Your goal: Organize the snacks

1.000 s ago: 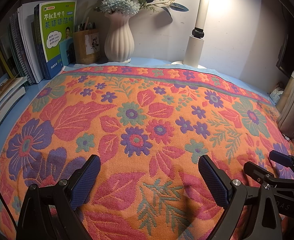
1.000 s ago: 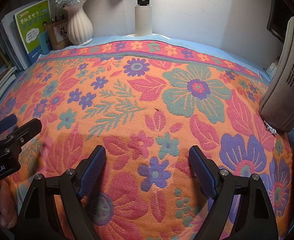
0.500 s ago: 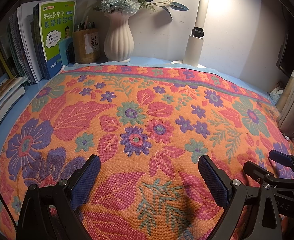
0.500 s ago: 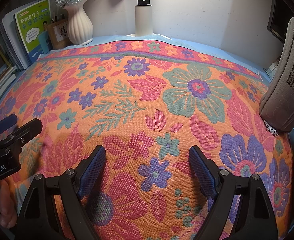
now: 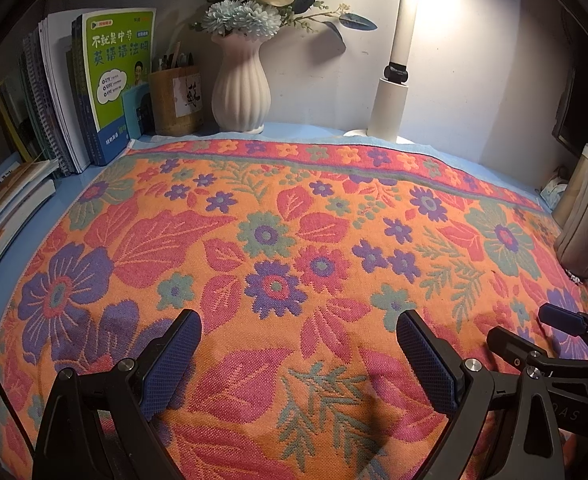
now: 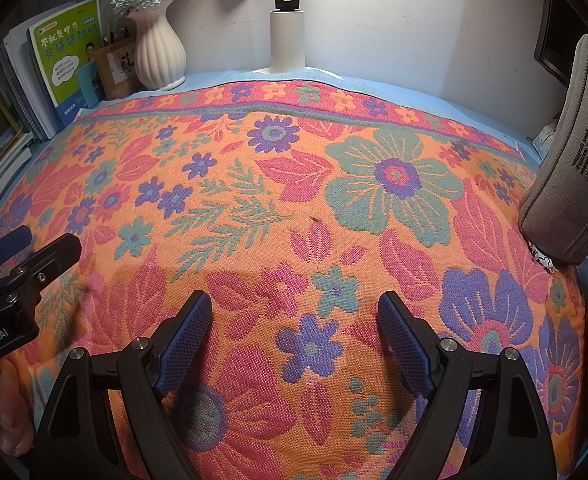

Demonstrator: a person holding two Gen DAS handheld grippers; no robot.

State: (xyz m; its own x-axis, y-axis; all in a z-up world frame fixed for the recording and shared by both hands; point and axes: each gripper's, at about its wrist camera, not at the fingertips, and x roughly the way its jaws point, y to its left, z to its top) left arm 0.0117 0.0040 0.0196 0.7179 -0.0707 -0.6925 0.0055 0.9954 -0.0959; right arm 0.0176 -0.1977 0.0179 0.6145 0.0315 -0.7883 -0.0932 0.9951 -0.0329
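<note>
No snack shows in either view. A flowered orange, pink and purple cloth (image 5: 294, 240) (image 6: 294, 200) covers the blue desk. My left gripper (image 5: 298, 340) hovers over the cloth's near part, jaws wide open with only cloth between the blue pads. My right gripper (image 6: 294, 320) stands open the same way, a little to the right of it. Each one appears in the other's view: the right gripper (image 5: 534, 328) at the right edge, the left gripper (image 6: 34, 248) at the left edge, with a hand (image 6: 10, 412) below it.
Upright books (image 5: 106, 88), a wooden pen holder (image 5: 176, 100), a white ribbed vase of flowers (image 5: 242, 88) and a white lamp post (image 5: 394, 92) line the back wall. A grey pouch (image 6: 570, 160) leans at the right edge. Flat books (image 5: 2, 208) lie at the left.
</note>
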